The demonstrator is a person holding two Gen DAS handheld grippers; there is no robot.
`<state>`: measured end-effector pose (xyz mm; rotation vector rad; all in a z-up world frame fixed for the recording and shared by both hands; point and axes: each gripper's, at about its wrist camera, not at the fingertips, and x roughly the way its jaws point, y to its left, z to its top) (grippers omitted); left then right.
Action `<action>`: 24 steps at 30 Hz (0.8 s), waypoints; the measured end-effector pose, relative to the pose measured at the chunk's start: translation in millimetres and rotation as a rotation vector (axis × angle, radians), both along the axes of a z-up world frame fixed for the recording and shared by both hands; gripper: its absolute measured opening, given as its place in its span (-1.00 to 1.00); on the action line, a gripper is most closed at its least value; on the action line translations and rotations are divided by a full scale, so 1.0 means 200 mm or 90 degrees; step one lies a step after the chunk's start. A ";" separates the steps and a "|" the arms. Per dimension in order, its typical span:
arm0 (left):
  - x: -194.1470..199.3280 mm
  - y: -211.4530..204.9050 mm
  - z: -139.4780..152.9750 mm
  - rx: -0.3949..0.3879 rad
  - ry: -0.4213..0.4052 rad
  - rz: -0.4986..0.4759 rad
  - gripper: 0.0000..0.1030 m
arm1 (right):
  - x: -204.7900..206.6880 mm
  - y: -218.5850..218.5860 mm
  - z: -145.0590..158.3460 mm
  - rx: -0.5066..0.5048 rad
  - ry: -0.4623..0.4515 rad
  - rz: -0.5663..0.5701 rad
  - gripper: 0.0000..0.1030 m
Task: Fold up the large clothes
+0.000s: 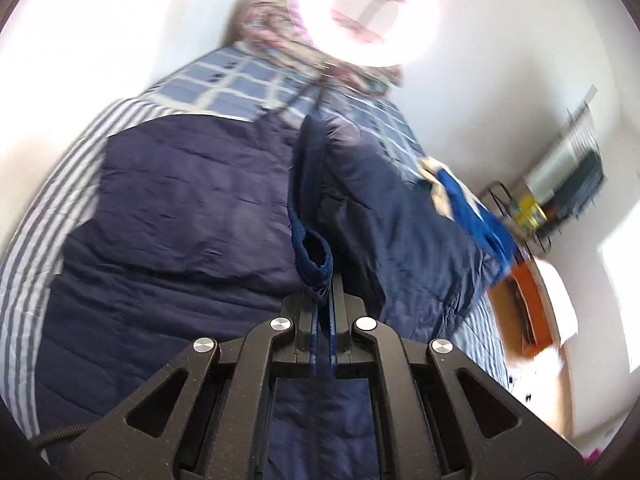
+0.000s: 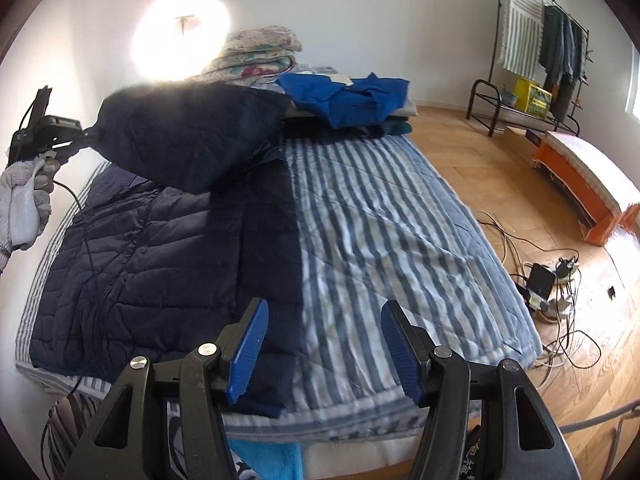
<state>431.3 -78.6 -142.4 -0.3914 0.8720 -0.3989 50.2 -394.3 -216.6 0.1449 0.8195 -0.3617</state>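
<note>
Jacket (image 2: 132,240) lies lengthwise along my striped bed (image 2: 380,220). Left gripper (image 1: 323,292) pinches its lifted cuff (image 1: 314,254); right gripper (image 2: 324,344) gapes wide. Far hem is hidden.

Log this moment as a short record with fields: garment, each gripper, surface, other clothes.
garment: navy puffer jacket, body flat on the bed, one sleeve lifted
left gripper: shut on the sleeve's cuff
right gripper: open, holding nothing, above the near bed edge
surface: striped blanket
other clothes: blue garment at the far end of the bed
</note>
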 end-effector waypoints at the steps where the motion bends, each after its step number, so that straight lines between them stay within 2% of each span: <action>1: 0.04 0.05 -0.03 0.003 0.004 0.008 -0.97 | 0.02 0.01 0.00 0.000 0.000 0.003 0.19; 8: 0.28 0.21 -0.25 0.045 0.028 0.029 -0.97 | 0.15 0.10 0.01 -0.008 0.003 0.025 0.19; 12: 0.33 0.27 -0.38 0.045 0.032 0.030 -0.97 | 0.23 0.12 0.00 -0.015 0.012 0.033 0.19; 16: 0.31 0.34 -0.55 0.036 0.070 -0.002 -0.97 | 0.30 0.13 0.00 -0.017 0.011 0.038 0.19; 18: 0.28 0.38 -0.61 0.046 0.090 -0.018 -0.82 | 0.34 0.14 -0.01 -0.015 0.010 0.043 0.19; 20: 0.27 0.43 -0.66 0.035 0.117 -0.016 -0.02 | 0.36 0.16 -0.01 -0.012 0.010 0.052 0.19; 22: 0.25 0.50 -0.67 -0.009 0.119 -0.006 0.12 | 0.39 0.19 -0.03 -0.014 0.015 0.063 0.19; 24: 0.25 0.55 -0.66 -0.033 0.123 0.003 0.13 | 0.41 0.22 -0.05 -0.016 0.019 0.072 0.19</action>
